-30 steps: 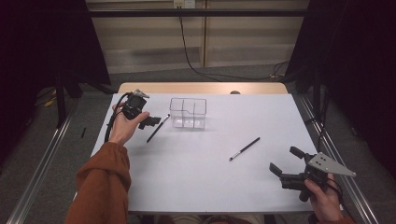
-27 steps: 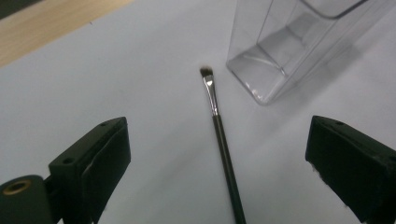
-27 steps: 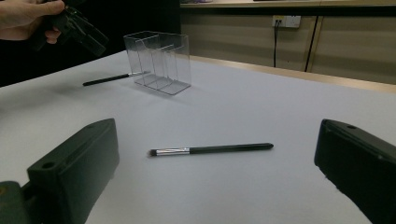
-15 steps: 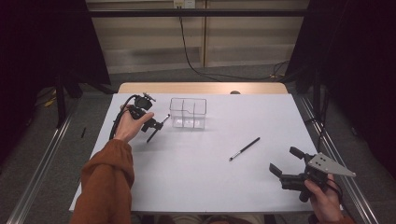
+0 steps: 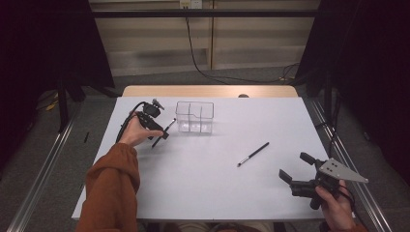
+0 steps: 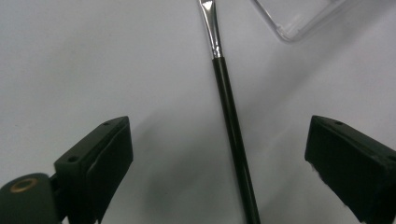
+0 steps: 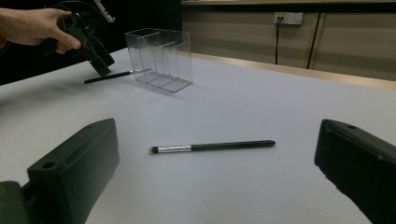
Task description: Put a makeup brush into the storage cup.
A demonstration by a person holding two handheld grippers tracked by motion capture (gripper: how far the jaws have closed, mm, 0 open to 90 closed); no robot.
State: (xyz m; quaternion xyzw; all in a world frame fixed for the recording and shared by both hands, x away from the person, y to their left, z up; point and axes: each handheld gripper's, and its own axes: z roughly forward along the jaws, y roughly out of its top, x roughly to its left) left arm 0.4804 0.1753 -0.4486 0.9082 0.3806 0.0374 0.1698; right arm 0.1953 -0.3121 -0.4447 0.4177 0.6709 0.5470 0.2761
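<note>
Hovering: my left gripper (image 5: 157, 128) hangs over the white table (image 5: 208, 193), jaws spread wide, gripping nothing.
Brush: the black-handled brush (image 6: 229, 121) lies flat between my two left jaws, touching neither, bristle end pointing away from me.
Ahead: a clear organizer (image 5: 195, 117) stands just past the bristle tip, its corner off to one side of it.
Right gripper: my right gripper (image 5: 296, 175) is released too, well apart.
Beyond it: a second brush (image 7: 212, 146) lies crosswise ahead of those jaws.

Two black-handled brushes lie on the desk (image 5: 145, 193): one brush (image 5: 163, 133) and another brush (image 5: 253, 154); one clear organizer (image 5: 195, 117); two hand-held grippers
</note>
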